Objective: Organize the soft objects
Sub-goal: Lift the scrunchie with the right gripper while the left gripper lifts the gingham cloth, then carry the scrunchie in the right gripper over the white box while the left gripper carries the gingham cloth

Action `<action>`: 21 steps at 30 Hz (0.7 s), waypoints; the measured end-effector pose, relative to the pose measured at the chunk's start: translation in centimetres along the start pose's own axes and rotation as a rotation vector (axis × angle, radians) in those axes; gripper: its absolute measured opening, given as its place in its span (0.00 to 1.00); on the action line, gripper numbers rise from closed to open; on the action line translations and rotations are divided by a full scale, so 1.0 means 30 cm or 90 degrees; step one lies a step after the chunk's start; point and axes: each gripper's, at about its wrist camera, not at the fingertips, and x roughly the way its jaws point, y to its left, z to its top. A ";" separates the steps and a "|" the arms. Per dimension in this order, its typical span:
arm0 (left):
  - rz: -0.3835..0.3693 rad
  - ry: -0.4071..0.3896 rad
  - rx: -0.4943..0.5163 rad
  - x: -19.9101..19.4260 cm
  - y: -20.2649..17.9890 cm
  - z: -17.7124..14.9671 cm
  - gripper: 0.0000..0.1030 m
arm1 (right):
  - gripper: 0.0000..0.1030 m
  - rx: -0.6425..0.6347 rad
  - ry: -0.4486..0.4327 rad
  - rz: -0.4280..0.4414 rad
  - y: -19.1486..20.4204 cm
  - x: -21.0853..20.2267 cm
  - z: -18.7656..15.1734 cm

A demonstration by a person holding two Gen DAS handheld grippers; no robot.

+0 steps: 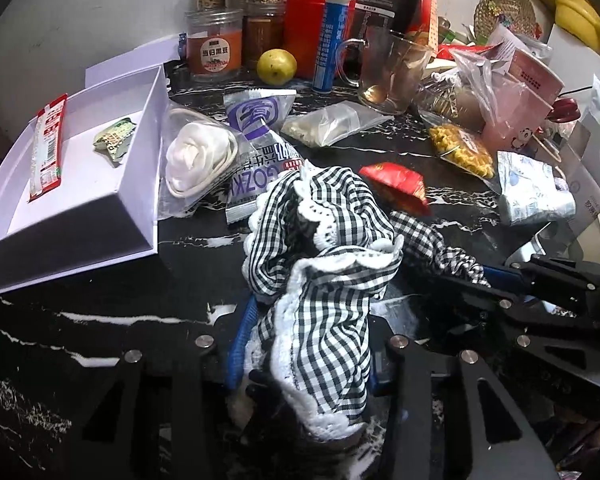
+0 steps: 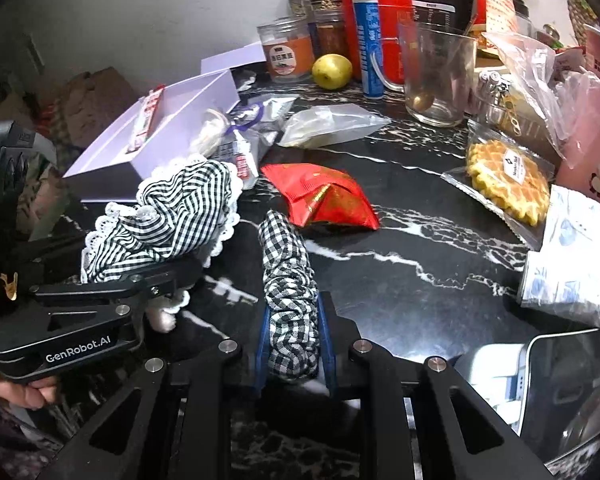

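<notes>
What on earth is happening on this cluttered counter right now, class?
A person is working with two hand-held tools. The left claw is shut on a bunched black-and-white gingham cloth with lace trim, held above the dark marble counter. The right claw grips the cloth's ruched strap. An open white box sits to the left, holding only a red sachet and a small green packet. Snack packets and jars crowd the rest of the counter.
</notes>
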 end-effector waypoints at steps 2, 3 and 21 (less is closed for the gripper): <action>0.000 -0.007 -0.003 -0.019 -0.003 -0.005 0.42 | 0.21 -0.001 -0.001 0.008 0.007 -0.008 -0.004; 0.000 -0.010 -0.004 -0.028 -0.005 -0.007 0.42 | 0.21 -0.001 -0.002 0.012 0.010 -0.012 -0.005; 0.021 -0.089 -0.044 -0.254 -0.007 -0.099 0.42 | 0.21 -0.046 -0.056 0.068 0.126 -0.167 -0.057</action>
